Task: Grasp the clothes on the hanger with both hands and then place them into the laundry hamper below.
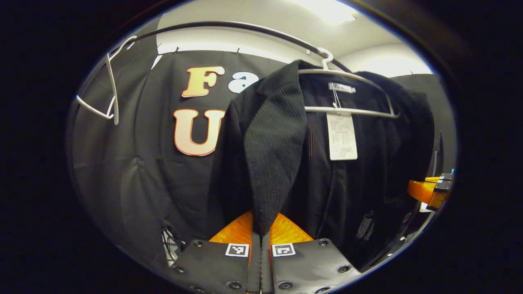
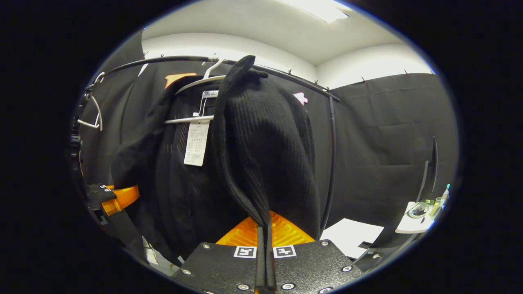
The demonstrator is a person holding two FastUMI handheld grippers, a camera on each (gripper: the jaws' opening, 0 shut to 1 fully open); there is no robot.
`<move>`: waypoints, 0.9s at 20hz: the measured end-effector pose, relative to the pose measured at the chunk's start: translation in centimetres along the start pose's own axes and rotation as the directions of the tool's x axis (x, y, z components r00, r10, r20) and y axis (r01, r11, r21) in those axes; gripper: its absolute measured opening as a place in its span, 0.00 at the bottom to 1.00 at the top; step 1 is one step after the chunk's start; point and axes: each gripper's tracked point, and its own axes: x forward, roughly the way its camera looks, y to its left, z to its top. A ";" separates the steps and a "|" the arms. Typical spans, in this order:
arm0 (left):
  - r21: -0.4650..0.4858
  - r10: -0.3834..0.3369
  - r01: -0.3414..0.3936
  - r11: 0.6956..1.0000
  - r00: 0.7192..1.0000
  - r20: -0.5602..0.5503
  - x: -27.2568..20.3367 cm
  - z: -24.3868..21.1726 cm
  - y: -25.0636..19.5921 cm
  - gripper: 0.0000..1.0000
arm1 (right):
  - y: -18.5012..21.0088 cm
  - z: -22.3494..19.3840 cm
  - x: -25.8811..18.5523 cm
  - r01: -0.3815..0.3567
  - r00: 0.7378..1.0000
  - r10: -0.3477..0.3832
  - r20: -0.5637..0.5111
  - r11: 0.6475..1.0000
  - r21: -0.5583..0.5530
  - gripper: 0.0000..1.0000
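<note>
Two hand-held grippers are each clamped on the same black knit garment point(image 1: 269, 163), which hangs on a white hanger point(image 1: 347, 92) from a dark curved rail point(image 1: 229, 28). Straight ahead of the left hand-held gripper point(image 1: 260, 228), its fingers are pressed together on the garment's front edge, a strip of fabric rising up from between them. The right hand-held gripper point(image 2: 264, 228) likewise has its fingers closed on a fold of the garment's other side, directly ahead and above it. A white paper tag point(image 2: 196, 143) dangles inside the collar. Up and left of the left hand-held gripper, an empty white hanger point(image 1: 110, 90) hangs on the rail.
</note>
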 end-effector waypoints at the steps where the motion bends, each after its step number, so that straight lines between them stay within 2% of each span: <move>1: -0.009 -0.008 0.008 1.000 1.000 0.025 -0.1 1.2 0.5 0.05 | -0.5 0.9 -0.3 0.030 0.999 -0.030 0.013 1.000 -0.002 0.01; 4: -0.021 -0.014 0.016 1.000 0.995 0.095 -0.1 4.2 2.1 0.10 | -1.3 3.1 -0.8 0.095 0.994 -0.094 0.050 0.995 -0.006 0.01; 5: -0.036 -0.009 0.014 0.999 0.994 0.113 0.0 5.2 2.5 0.07 | -1.6 4.0 -0.8 0.103 0.992 -0.103 0.068 0.995 -0.005 0.00; 6: -0.044 0.013 -0.007 0.999 0.991 0.131 0.0 6.1 3.2 0.07 | -1.8 4.9 -0.8 0.105 0.991 -0.104 0.087 0.995 -0.004 0.03; 8: -0.047 0.083 -0.075 0.996 0.978 0.189 -0.5 8.5 5.0 0.07 | -2.8 6.3 -0.9 0.119 0.987 -0.116 0.114 0.993 -0.012 0.00; 13: -0.026 0.218 -0.223 0.975 0.912 0.347 -0.4 14.3 7.3 0.07 | -6.8 8.8 -0.1 0.170 0.970 -0.175 0.167 0.984 0.044 0.00; 18: -0.065 0.300 -0.302 0.951 0.859 0.415 1.0 18.1 9.9 0.07 | -10.3 11.9 1.6 0.186 0.952 -0.202 0.230 0.978 0.091 0.00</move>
